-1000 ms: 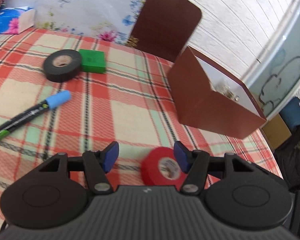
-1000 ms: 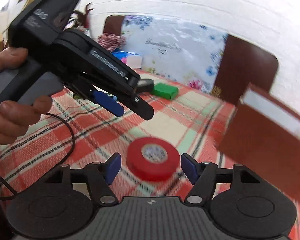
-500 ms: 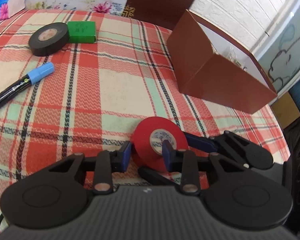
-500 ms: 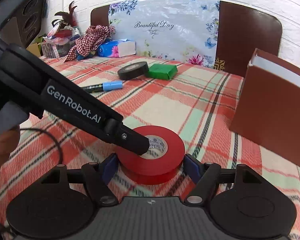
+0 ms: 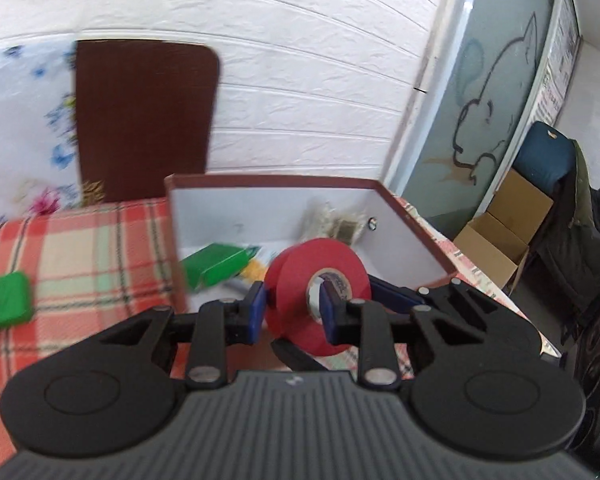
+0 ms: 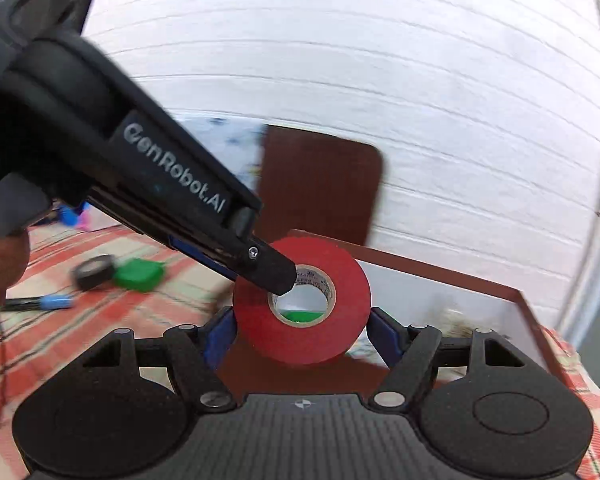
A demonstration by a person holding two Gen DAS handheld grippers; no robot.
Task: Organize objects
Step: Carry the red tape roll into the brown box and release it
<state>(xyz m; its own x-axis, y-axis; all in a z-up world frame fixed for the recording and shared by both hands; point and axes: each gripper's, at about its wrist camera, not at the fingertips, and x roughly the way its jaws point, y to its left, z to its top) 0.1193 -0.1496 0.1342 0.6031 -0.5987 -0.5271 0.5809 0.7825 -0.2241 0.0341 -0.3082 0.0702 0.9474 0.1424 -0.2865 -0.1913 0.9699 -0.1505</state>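
My left gripper [image 5: 290,312] is shut on the wall of a red tape roll [image 5: 332,264], one finger inside its core, and holds it upright in the air. In the right wrist view the red tape roll [image 6: 324,340] stands between the fingers of my right gripper [image 6: 300,334], whose blue pads flank its rim; the left gripper's finger [image 6: 268,266] reaches into the core. Behind the roll is an open brown box [image 5: 416,224] with a white inside, holding a green block [image 5: 216,264] and small items.
On the plaid tablecloth [image 5: 80,248] lie a second green block [image 5: 6,300], a black tape roll [image 6: 94,272] and a blue-capped marker [image 6: 50,303]. A brown chair back [image 5: 144,120] stands behind the table. Cardboard boxes [image 5: 504,236] sit on the floor at the right.
The red tape roll has been lifted off the table, turned upright and carried toward the open box. Both grippers rose with it, and the view now looks into the box.
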